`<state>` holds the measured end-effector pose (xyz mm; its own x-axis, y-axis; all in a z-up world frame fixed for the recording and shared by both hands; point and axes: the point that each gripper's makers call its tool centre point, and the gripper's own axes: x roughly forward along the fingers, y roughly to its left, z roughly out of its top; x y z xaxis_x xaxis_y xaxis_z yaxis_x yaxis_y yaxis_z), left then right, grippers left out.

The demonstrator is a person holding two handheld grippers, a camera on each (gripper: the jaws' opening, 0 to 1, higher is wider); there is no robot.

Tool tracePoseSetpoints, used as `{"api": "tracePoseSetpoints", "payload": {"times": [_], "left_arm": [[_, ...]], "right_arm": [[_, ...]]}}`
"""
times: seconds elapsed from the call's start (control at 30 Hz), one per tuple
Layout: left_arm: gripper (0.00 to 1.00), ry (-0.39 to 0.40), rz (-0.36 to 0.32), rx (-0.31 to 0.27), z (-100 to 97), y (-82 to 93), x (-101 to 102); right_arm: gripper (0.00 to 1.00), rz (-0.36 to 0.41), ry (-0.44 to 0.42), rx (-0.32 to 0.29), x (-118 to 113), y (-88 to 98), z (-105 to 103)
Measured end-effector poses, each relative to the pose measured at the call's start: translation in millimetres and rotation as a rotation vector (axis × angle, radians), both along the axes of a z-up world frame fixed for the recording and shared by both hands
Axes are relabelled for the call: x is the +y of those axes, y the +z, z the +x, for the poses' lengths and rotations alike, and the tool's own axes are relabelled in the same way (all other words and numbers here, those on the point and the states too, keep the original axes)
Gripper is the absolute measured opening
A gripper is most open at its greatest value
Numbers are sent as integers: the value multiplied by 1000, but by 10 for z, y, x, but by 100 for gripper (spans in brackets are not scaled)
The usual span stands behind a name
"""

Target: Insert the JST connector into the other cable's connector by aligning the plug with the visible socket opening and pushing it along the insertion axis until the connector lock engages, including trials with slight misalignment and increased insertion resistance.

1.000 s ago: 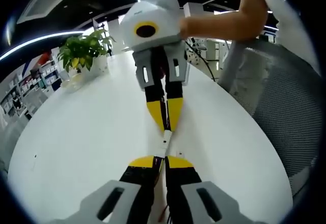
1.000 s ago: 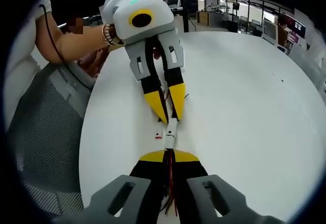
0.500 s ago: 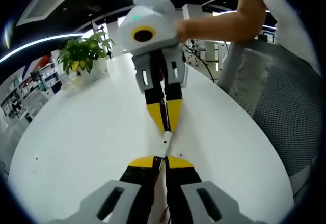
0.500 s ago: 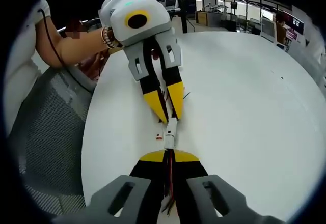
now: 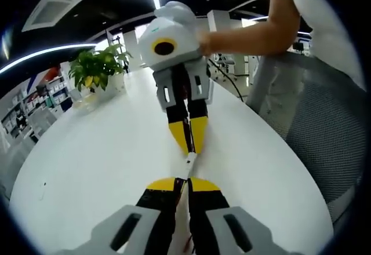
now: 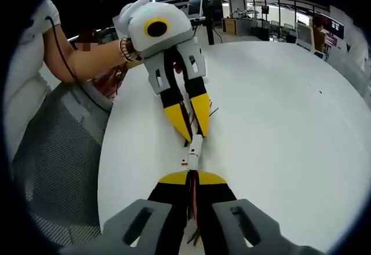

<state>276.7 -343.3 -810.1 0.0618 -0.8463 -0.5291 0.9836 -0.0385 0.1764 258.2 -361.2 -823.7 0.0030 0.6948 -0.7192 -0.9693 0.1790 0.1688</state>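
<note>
- The left gripper has its yellow-tipped jaws pressed together on its cable's connector; red and black wires run back between the jaws, seen in the right gripper view.
- The right gripper is likewise pinched on its own cable end, with red and dark wires trailing toward the camera.
- The JST connector, a small white pair of housings, spans the short gap between the two sets of fingertips, just above the white table.
- Its long axis lies in line with both grippers, one end pointing into each claw; the two white halves meet end to end, and I cannot tell whether the lock is seated.
- A potted plant stands well apart at the table's far edge.
- A mesh chair sits beside the table.
</note>
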Motion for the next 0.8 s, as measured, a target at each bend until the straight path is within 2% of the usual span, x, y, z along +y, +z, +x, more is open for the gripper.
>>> {"api": "tracePoseSetpoints", "payload": {"times": [0.5, 0.7, 0.8], "left_arm": [[0, -33, 76, -35, -32, -75, -41], [0, -47, 84, -41, -47, -78, -82], [0, -43, 99, -47, -29, -105, -85]], "right_arm": [[0, -44, -7, 38, -28, -95, -24], [0, -54, -53, 75, -15, -121, -1], [0, -59, -39, 59, -22, -118, -1]]}}
